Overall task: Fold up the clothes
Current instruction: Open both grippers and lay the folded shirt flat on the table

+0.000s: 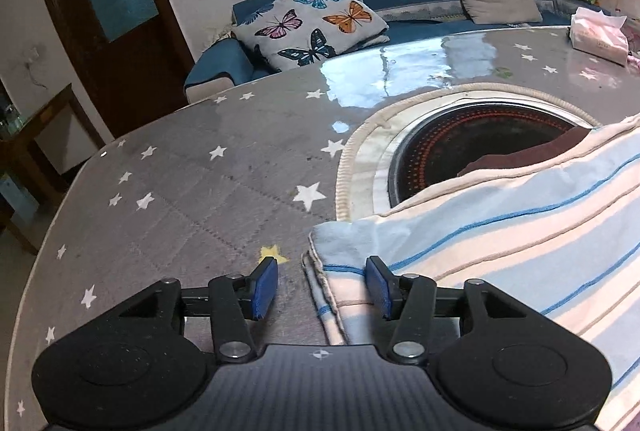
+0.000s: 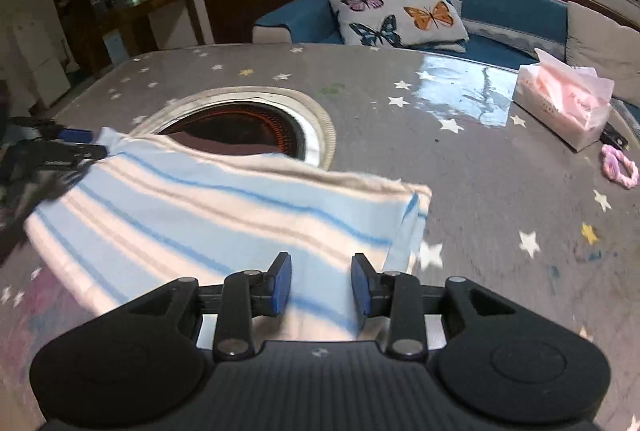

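The striped garment (image 2: 208, 215) is lying folded on the star-patterned tabletop (image 2: 460, 191), its long axis running across from the left hand-held gripper (image 1: 322, 285) to the right hand-held gripper (image 2: 321, 283), stripes following that length. It is showing pale blue, cream and bright blue bands, and its far edge is overhanging the round black burner (image 2: 248, 127). Both hand-held grippers are standing spread apart, gripping nothing, each straddling a near corner of the cloth.

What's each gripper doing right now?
Left gripper: open, holding nothing, at the cloth's corner.
Right gripper: open, holding nothing, over the cloth's near edge.
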The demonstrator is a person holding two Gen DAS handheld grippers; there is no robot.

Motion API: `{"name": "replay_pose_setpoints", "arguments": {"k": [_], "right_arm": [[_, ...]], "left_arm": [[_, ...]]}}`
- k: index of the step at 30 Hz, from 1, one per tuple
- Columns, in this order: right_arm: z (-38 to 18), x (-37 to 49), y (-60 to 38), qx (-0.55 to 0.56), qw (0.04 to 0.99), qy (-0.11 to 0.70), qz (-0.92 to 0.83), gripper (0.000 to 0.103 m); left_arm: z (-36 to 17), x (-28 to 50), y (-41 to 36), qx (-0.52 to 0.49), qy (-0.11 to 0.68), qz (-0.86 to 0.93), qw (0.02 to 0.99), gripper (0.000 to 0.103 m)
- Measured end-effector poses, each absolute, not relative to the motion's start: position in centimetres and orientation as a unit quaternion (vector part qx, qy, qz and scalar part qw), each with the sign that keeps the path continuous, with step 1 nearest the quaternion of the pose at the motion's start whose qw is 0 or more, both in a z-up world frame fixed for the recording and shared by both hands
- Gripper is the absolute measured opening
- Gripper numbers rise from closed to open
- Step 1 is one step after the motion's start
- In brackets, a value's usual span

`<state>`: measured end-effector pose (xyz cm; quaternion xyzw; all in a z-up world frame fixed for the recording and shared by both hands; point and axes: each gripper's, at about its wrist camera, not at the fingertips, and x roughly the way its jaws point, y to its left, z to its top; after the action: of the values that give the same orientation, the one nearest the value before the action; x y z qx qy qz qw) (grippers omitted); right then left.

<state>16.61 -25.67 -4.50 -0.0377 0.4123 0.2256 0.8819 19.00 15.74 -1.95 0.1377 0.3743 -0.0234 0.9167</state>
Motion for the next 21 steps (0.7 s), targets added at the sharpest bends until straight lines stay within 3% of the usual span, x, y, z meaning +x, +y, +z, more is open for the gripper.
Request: {"name": "replay_pose_setpoints", "arguments": {"k": [4,13,21], "right_arm": [[-6.0,15.3,-26.1,-0.069,0.873,0.434,0.213,0.024],[-4.2,18.5,-25.3,-0.041,0.890,0.401,0.215,0.024],[-6.9,24.3,-24.4,-0.001,0.894,0.412,0.175,0.024]], "left_arm": [[-2.0,19.1,15.9,0.134,0.374,-0.021,0.918,0.055],[-1.0,18.9,16.7,0.108,0.377,-0.015,0.920,0.055],[-1.5,20.9,17.1,0.102,0.387,-0.002,0.916,0.061]]}}
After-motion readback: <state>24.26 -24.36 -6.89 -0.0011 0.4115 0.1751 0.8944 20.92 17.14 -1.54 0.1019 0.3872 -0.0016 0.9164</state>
